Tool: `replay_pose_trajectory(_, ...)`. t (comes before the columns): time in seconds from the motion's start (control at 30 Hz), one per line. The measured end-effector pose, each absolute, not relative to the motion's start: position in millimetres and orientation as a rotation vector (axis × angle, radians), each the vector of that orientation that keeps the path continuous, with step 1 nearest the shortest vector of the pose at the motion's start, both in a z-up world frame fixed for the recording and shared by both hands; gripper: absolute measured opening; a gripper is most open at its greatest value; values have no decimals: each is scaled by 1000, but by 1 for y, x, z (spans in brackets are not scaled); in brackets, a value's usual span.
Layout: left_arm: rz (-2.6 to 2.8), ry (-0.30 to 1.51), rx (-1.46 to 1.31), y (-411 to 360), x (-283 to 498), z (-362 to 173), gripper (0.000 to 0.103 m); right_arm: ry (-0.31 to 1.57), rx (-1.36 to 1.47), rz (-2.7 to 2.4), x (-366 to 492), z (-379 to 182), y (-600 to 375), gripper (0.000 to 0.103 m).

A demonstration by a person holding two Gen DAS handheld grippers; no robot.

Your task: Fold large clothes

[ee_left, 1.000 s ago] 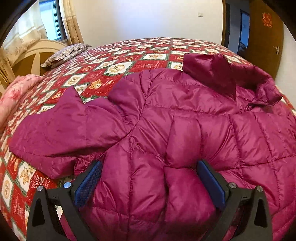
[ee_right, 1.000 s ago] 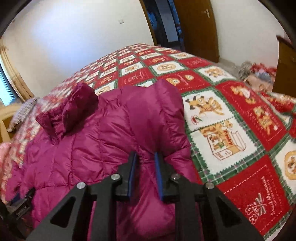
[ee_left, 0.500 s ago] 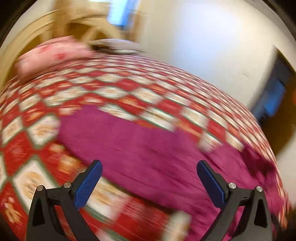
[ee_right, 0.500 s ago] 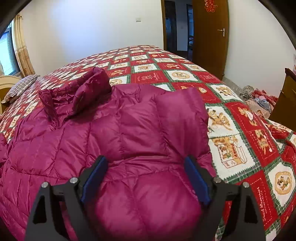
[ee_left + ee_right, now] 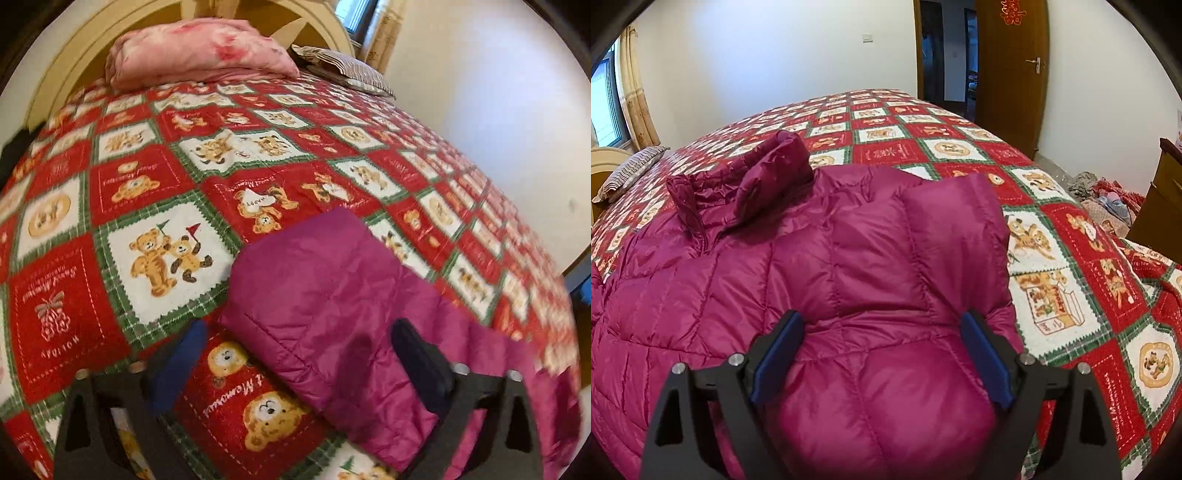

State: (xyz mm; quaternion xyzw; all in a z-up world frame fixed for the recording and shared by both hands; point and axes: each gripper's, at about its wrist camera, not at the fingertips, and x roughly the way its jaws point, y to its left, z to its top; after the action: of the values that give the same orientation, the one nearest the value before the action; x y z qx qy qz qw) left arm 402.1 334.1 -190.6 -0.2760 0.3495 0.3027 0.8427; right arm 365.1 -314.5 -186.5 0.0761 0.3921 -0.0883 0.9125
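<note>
A magenta quilted puffer jacket [image 5: 783, 280] lies spread on the bed, its collar [image 5: 750, 177] standing up at the far left. One sleeve is folded onto the body in the right wrist view [image 5: 945, 236]. My right gripper [image 5: 881, 362] is open, its blue-padded jaws apart over the folded sleeve near the jacket's hem. In the left wrist view the other sleeve [image 5: 332, 295] lies stretched out over the quilt, its cuff end pointing toward the headboard. My left gripper [image 5: 299, 363] is open just above that sleeve, holding nothing.
The bed carries a red, white and green bear-print quilt [image 5: 155, 206]. A pink pillow [image 5: 195, 55] and a striped pillow [image 5: 347, 70] lie by the headboard [image 5: 74, 48]. A wooden door [image 5: 1012, 74] and a heap of clothes [image 5: 1108, 199] on the floor are at the right.
My right gripper opened and let go of the folded sleeve. My left gripper swung away from the jacket body to the outstretched sleeve, now facing the headboard.
</note>
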Motion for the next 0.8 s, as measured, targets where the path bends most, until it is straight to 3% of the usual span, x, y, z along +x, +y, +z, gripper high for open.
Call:
replay_pose_trajectory(0.03,670,737,-557,332,401,-192,66,807,157,-182,365,-187,-315,90)
replay_pose_trajectory(0.13,666,713,-552,339,394,-195,38,807,158,-181,365,-186,-314,90)
replay_pose_trajectory(0.23,588,699,-568,341,391,-190,18,807,159,-181,365,-186,-315,90)
replay_pose_trajectory(0.43,472,570,-527,310,388,-140,14,800,170,-176,365,-186,-316,90)
replay_pose_trajectory(0.67,145,405,-261,180,389,-57,14,795,177,-174,364,-187,-316,90)
replay_pose_trajectory(0.8,-73,356,-127,90,382,-37,14,792,184,-172,364,-187,-317,90)
